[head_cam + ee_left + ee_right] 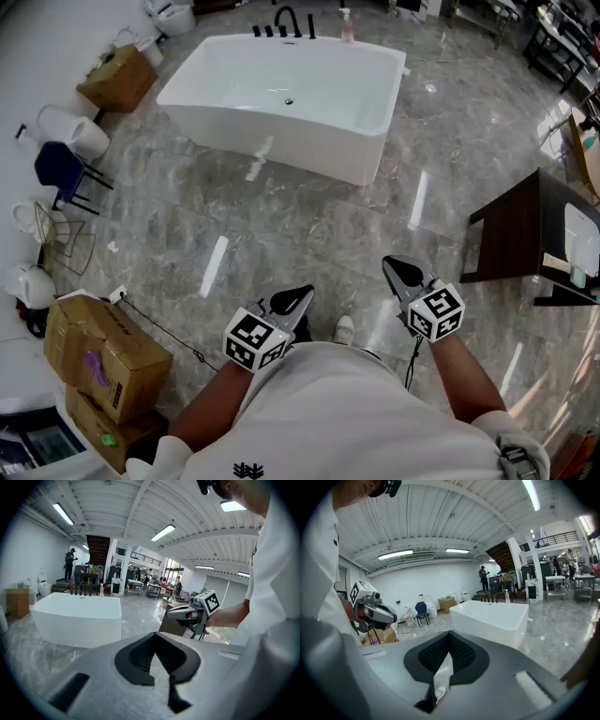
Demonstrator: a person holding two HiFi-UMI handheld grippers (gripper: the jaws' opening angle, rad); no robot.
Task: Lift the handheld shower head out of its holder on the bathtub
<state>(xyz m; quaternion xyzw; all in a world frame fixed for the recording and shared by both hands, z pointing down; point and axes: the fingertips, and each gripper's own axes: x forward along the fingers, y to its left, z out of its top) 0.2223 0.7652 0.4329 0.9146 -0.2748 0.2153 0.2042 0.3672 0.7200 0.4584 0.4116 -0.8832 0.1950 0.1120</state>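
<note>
One tub [281, 98], two grippers [296, 300] [401, 273], three boxes [116, 79] [105, 352] [98, 424], one chair [60, 167], one table [523, 230], and one bottle [347, 25] at the tub's far edge.

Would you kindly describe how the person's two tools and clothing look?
The left tool and right tool each have a grey shell with black ribbed pads, plus a white cube with black square markers. A dark cable trails from the right one. The person wears a white short-sleeved shirt.
</note>
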